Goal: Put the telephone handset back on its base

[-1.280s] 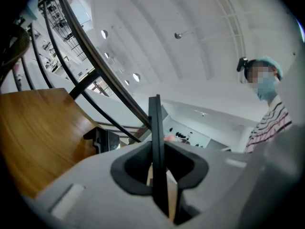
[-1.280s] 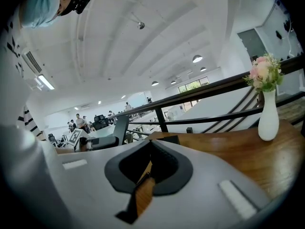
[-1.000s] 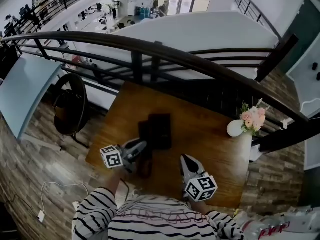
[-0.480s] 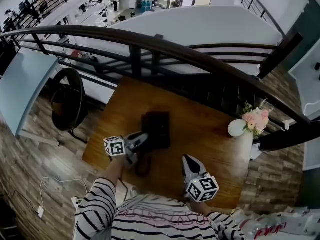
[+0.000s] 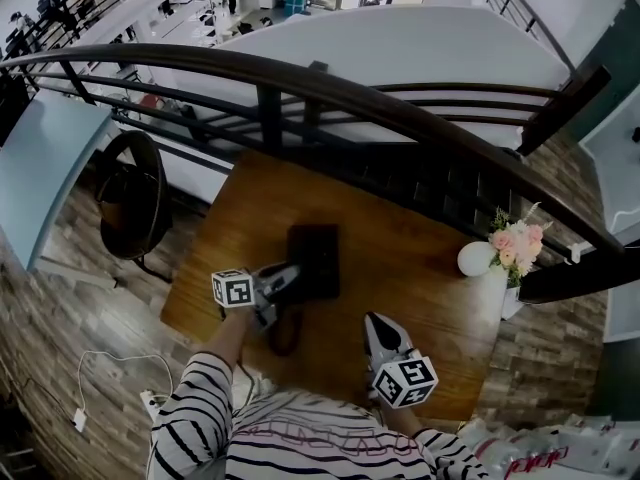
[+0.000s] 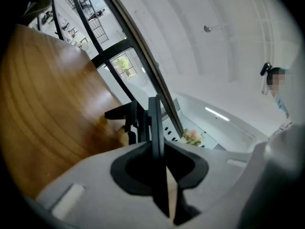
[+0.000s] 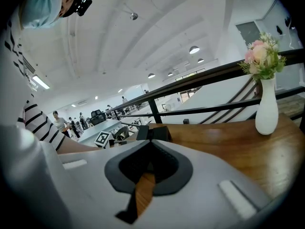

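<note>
The wooden table [image 5: 420,268], smooth and brown with a fine grain, carries the black, box-like telephone base [image 5: 322,253] near its middle. The handset [image 5: 297,260], a slim dark bar, seems to lie along the left side of this base, with its long axis pointing away from us. As it is black on black, we cannot say if it sits fully in its cradle. The left gripper [image 5: 288,275] is clearly the nearer one: it reaches in from the left and its tips meet the near end of the handset. Its jaws stand narrow, and we judge that they are closed on the handset, whose dark end merges with them in the left gripper view. The right gripper [image 5: 373,320] is well apart to the right, with its jaws drawn together and empty. A dark loop [image 5: 285,333], probably the cord, lies just beside the left gripper. A white rounded vase [image 5: 473,259] with pink flowers stands near the right edge.
</note>
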The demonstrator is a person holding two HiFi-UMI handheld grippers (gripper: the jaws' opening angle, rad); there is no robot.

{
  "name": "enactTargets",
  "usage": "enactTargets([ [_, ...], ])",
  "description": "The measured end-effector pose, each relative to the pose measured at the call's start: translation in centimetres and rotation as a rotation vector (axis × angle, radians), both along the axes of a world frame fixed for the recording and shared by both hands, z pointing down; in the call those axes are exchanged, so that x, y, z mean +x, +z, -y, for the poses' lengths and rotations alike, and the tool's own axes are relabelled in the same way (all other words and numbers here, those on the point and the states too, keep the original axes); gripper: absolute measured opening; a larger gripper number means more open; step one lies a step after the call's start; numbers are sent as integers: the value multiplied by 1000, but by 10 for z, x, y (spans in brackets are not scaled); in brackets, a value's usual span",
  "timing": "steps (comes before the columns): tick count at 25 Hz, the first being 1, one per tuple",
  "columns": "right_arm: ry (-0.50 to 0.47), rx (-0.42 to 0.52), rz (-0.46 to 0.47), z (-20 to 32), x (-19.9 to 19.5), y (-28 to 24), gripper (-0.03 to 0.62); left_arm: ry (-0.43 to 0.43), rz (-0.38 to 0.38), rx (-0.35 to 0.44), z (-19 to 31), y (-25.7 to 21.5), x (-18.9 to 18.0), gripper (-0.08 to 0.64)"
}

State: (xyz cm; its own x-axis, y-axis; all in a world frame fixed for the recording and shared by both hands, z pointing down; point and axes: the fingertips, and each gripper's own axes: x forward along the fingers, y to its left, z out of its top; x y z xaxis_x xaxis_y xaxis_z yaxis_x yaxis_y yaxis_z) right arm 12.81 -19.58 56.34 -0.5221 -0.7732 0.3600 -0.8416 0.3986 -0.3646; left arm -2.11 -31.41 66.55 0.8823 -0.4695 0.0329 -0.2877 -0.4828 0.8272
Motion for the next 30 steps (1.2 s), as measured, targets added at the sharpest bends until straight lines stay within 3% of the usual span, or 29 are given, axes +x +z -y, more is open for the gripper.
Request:
enactTargets([
  [16, 7, -17, 7, 7, 9, 8, 0, -12, 25, -86, 20, 25, 7, 72],
  [21, 9, -18, 9, 9, 10, 8, 0, -5, -9, -83, 21, 21, 9, 72],
  [30, 1, -15, 16, 9, 4, 8, 0, -17, 15, -77, 20, 21, 8, 75],
])
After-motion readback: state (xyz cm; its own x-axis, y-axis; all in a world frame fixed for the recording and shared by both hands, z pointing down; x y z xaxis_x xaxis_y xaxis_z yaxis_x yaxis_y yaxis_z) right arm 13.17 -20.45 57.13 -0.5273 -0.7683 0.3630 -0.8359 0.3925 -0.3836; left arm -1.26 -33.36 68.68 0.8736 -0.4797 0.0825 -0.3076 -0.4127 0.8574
